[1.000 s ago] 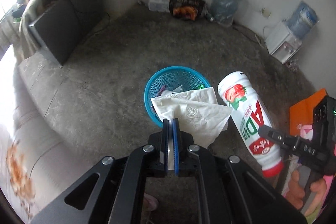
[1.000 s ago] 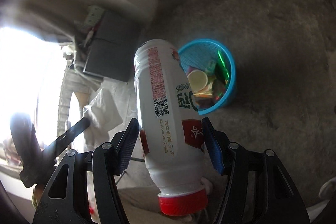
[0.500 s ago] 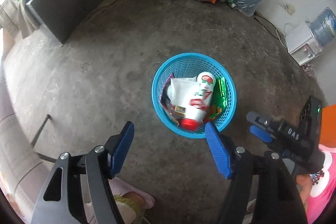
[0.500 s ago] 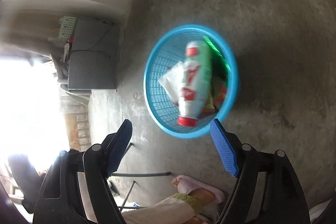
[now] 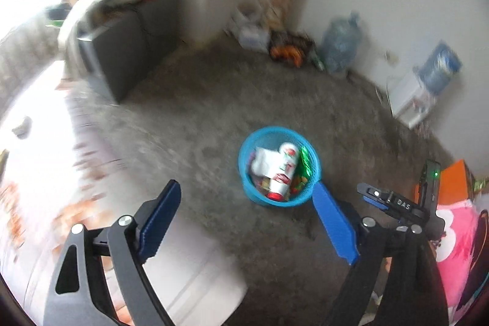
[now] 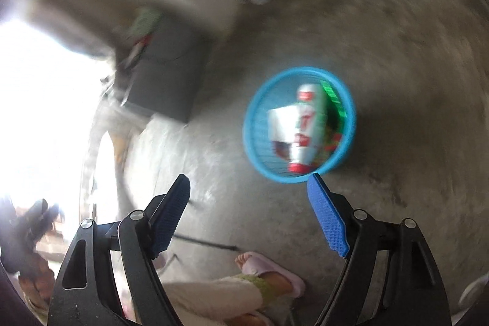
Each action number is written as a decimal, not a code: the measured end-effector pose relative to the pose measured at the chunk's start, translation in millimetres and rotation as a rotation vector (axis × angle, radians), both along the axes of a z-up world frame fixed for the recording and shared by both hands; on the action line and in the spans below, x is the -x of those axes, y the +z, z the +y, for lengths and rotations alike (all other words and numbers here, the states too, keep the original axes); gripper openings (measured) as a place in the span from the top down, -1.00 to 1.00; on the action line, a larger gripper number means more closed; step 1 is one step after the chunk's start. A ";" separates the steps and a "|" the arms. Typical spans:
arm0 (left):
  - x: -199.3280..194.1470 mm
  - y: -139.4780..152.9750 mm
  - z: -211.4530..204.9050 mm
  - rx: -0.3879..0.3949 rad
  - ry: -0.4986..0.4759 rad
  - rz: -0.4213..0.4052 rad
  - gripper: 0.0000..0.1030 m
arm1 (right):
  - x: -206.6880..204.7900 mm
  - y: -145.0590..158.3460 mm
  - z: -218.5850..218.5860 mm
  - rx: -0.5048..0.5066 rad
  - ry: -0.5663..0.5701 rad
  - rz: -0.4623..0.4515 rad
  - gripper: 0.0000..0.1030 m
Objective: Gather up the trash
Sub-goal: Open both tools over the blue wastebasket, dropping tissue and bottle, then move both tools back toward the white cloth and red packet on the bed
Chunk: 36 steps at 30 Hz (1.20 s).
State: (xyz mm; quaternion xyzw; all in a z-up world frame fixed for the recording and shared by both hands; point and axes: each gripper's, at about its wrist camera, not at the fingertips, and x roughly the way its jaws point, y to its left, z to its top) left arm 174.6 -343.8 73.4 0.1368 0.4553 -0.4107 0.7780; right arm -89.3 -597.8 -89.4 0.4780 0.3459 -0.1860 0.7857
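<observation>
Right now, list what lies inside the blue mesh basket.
Inside the blue mesh basket: a white red-capped bottle, white tissue, green wrapper. Smaller scraps underneath stay covered.

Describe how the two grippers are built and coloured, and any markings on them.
Both the left gripper and the right gripper have black angular frames with silver pivot screws and flat blue ribbed pads. Seen from the left view, the right gripper's body carries white lettering and a small green light. No cables show.

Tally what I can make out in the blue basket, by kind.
Bottle, white with a red cap: 1
White tissue: 1
Green wrapper: 1
Total: 3 in the blue basket; smaller bits underneath are too blurred to count.
</observation>
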 end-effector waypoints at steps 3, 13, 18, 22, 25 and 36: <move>-5.3 18.8 84.5 0.042 0.137 -0.059 -0.71 | -17.8 20.8 30.4 0.041 0.121 -0.028 -0.47; 24.0 6.5 332.4 0.122 0.686 -0.097 -0.71 | -117.7 79.2 191.3 0.144 0.639 -0.119 -0.47; 48.3 -26.3 398.3 0.171 0.831 -0.014 -0.71 | -158.0 89.4 293.4 0.187 0.903 -0.127 -0.47; 58.0 -51.5 420.0 0.157 0.890 0.008 -0.71 | -166.5 92.1 364.3 0.290 1.091 -0.123 -0.46; 60.9 -63.5 428.0 0.153 0.891 0.021 -0.71 | -168.5 88.5 403.7 0.326 1.194 -0.122 -0.29; 65.7 -92.7 422.0 0.373 0.712 0.190 -0.14 | -193.2 63.4 451.3 0.321 1.270 0.010 0.17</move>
